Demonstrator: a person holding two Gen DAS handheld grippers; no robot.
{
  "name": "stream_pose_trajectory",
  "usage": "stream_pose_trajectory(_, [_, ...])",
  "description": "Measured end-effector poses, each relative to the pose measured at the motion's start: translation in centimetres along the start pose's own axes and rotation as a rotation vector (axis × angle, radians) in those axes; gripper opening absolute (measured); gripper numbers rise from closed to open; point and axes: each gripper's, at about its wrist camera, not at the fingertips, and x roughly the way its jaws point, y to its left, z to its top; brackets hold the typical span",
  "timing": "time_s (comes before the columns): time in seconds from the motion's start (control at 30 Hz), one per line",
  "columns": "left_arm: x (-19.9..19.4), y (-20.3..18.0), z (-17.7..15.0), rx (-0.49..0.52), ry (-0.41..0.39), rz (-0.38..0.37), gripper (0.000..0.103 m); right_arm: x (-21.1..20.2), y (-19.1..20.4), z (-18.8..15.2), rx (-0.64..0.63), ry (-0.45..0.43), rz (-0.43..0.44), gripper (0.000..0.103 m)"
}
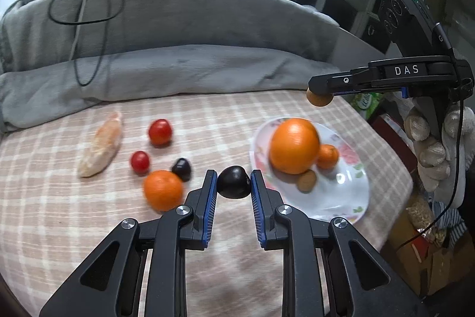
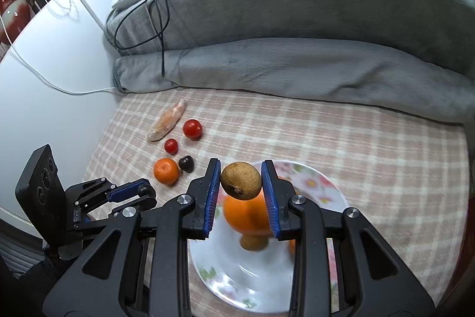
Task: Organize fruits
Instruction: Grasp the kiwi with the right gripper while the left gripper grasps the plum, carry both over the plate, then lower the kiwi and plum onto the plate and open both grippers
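In the left wrist view my left gripper (image 1: 233,174) is shut on a small dark fruit (image 1: 233,183), held above the checked bed cover beside the flowered plate (image 1: 350,195). On the plate lie a large orange (image 1: 294,144), a small orange (image 1: 327,156) and a brown fruit (image 1: 307,180). My right gripper (image 2: 241,165) is shut on another brown fruit (image 2: 241,180), hanging over the plate (image 2: 261,278) and the large orange (image 2: 246,216). The right gripper (image 1: 320,89) also shows at the right of the left wrist view, held by a gloved hand (image 1: 430,150).
Left of the plate the cover holds an orange (image 1: 162,189), a second dark fruit (image 1: 181,168), two red tomatoes (image 1: 160,132) (image 1: 140,162) and a pale long piece (image 1: 102,149). A rolled grey blanket (image 1: 178,73) with cables bounds the far side. Boxes stand off the bed's right edge.
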Motion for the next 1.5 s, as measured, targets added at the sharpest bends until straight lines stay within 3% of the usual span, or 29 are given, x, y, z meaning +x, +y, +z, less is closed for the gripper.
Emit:
stream_pose_trajectory(0.6, [1.9,-6.5,-0.5,0.074,0.037,-0.13,0.021,-0.4,-4.9,-3.6,0.095,-0.003,-0.043,0.03])
stream_pose_trajectory(1.17, [2.5,-8.5,-0.3,0.105,0.038,-0.149,0.024,-0.1,-5.1,-4.0,0.086,-0.004,-0.034,0.03])
stream_pose_trajectory(1.23, [2.5,-8.6,-0.2,0.103,0.034,-0.149,0.037,-0.2,-5.0,-3.9,0.083,-0.011,-0.039,0.042])
stream_pose_trajectory(1.27, [2.5,-8.6,-0.3,0.101,0.032,-0.148,0.039,-0.4,-4.9,-3.9,0.081,-0.022,-0.046,0.06])
stream_pose_trajectory(1.3, [2.5,-8.5,-0.3,0.101,0.029,-0.148,0.041,-0.5,-4.9,-3.9,0.08,-0.03,-0.049,0.072])
stream_pose_trajectory(1.5, [2.3,-8.4,-0.2,0.099,0.015,-0.133,0.064,-0.9,-4.7,-3.6,0.073,-0.055,-0.062,0.082])
